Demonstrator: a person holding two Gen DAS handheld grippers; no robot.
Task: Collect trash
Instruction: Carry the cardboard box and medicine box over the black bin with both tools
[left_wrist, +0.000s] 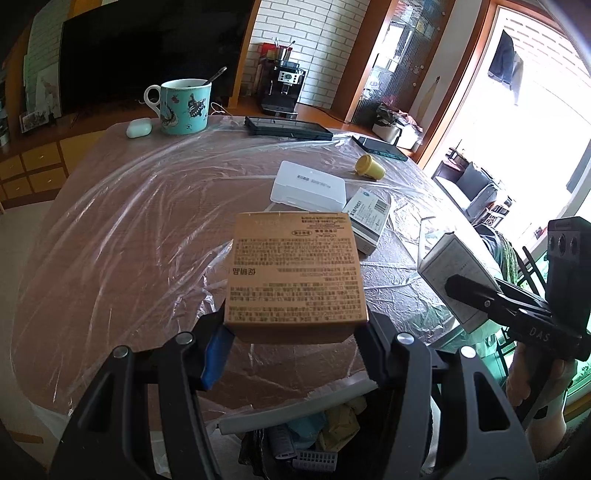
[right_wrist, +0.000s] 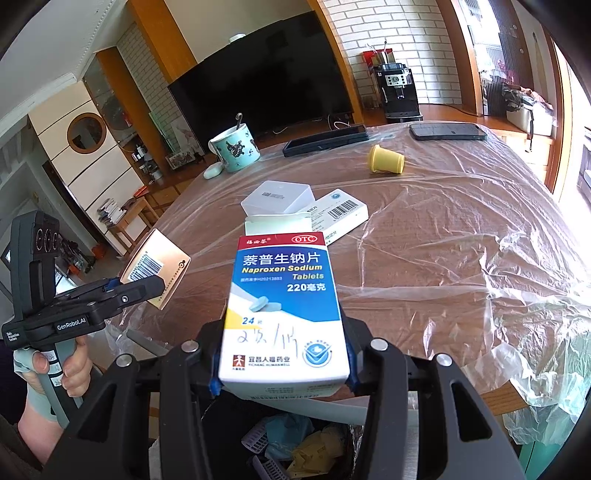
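Both wrist views look close across the surface (left_wrist: 110, 229) from above the bin (right_wrist: 229, 424), sharing the mug (left_wrist: 184, 107).

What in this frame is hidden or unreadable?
- Trash bin contents: both views, mostly blocked by gripper frames.
- Brown box fine print: left wrist view, upside down and too small.
- Mug contents: both views, rim hides them.
- Pill box underside: right wrist view, faces away.

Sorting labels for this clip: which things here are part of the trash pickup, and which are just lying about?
Job:
brown box in left hand-held gripper
pill box in right hand-held gripper
bin

Lying about:
mug
earbud case
phone
tablet
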